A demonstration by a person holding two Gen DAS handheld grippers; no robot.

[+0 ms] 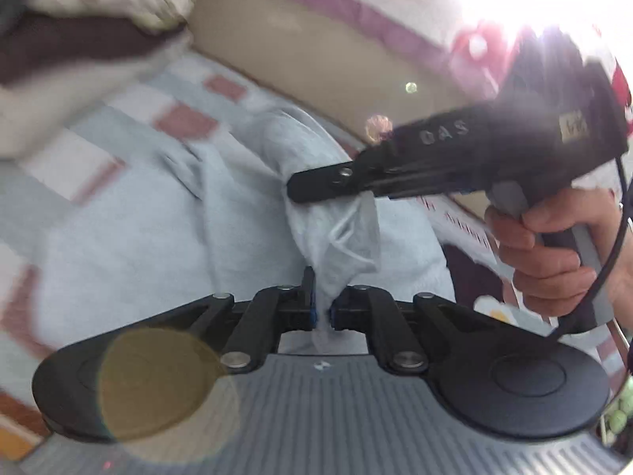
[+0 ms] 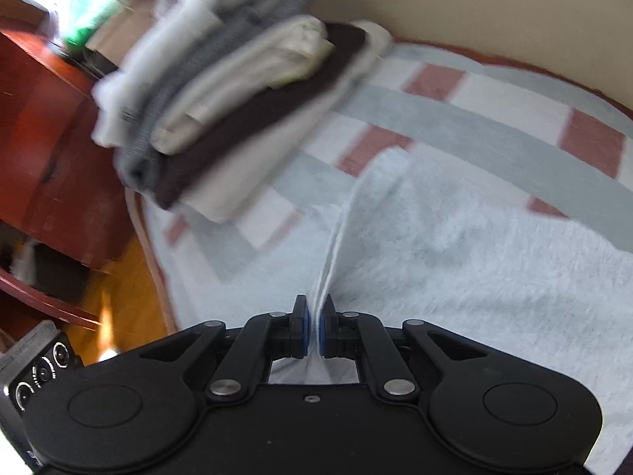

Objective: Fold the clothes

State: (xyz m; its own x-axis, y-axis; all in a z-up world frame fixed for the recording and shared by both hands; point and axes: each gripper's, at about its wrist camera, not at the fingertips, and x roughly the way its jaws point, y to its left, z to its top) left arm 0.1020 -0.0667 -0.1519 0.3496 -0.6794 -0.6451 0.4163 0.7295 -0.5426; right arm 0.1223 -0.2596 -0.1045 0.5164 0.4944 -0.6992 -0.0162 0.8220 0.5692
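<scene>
From the left wrist, the left gripper (image 1: 322, 308) was clamped on a bunched edge of the pale blue garment (image 1: 158, 237), with the right gripper (image 1: 300, 188) just beyond it, also pinching cloth. From the right wrist, the right gripper (image 2: 312, 328) pinched a ridge running straight ahead over the garment (image 2: 455, 245) on the bed (image 2: 435, 103).

Left claw (image 1: 323, 308) and right claw (image 1: 316, 186) both pinch the pale blue garment (image 1: 158, 237).

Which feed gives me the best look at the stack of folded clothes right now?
The right wrist view. There the stack of folded clothes shows nearly whole, its white, grey, cream and dark layers separable though blurred, resting on the striped bedspread. The left wrist view catches only its cream and dark corner at the upper left.
</scene>
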